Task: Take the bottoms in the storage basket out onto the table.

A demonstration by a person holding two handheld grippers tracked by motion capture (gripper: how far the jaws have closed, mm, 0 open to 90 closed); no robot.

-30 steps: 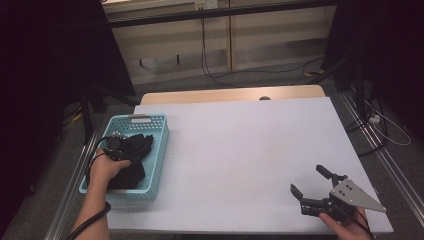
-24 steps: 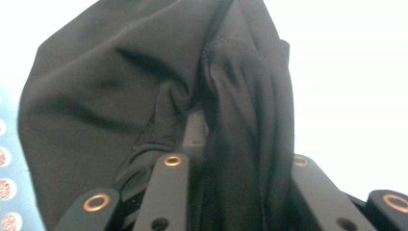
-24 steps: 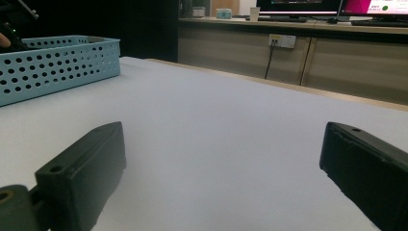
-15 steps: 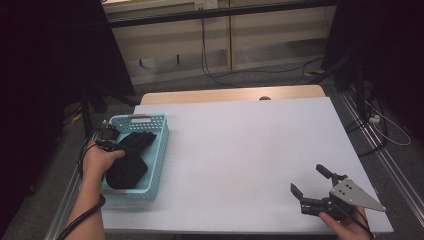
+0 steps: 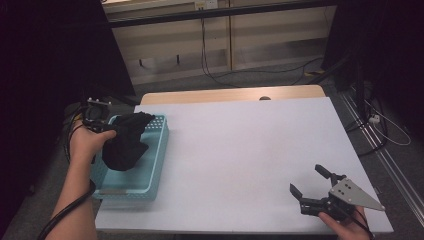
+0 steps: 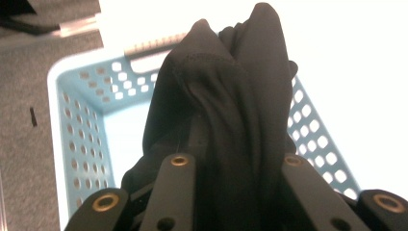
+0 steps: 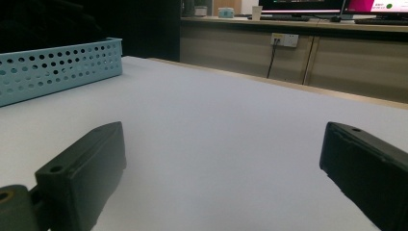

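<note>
Leftmost, a crumpled black fabric garment is seen bunched into soft folds, matte and dark, with a faint stitched seam visible in the left gripper view. It is pinched by the left gripper, whose jaws have just been closing and are pressed onto a gathered fold of the cloth. The garment is held up over the far end of a light blue perforated plastic basket, its upper part drawn to a narrow neck at the jaws and its bulk hanging down toward the basket's inside; whether the lowest fold touches the basket floor cannot be told. Its long axis is slanted, running from the gripper at the upper left down toward the basket's middle. In the left gripper view the basket's hole-patterned walls are seen around and below the cloth.

Further right, a wide white table top is laid out bare between the basket and the right gripper, which is held low at the near right corner. Its jaws are spread wide with nothing between them. The basket's side wall is seen well apart from it.
</note>
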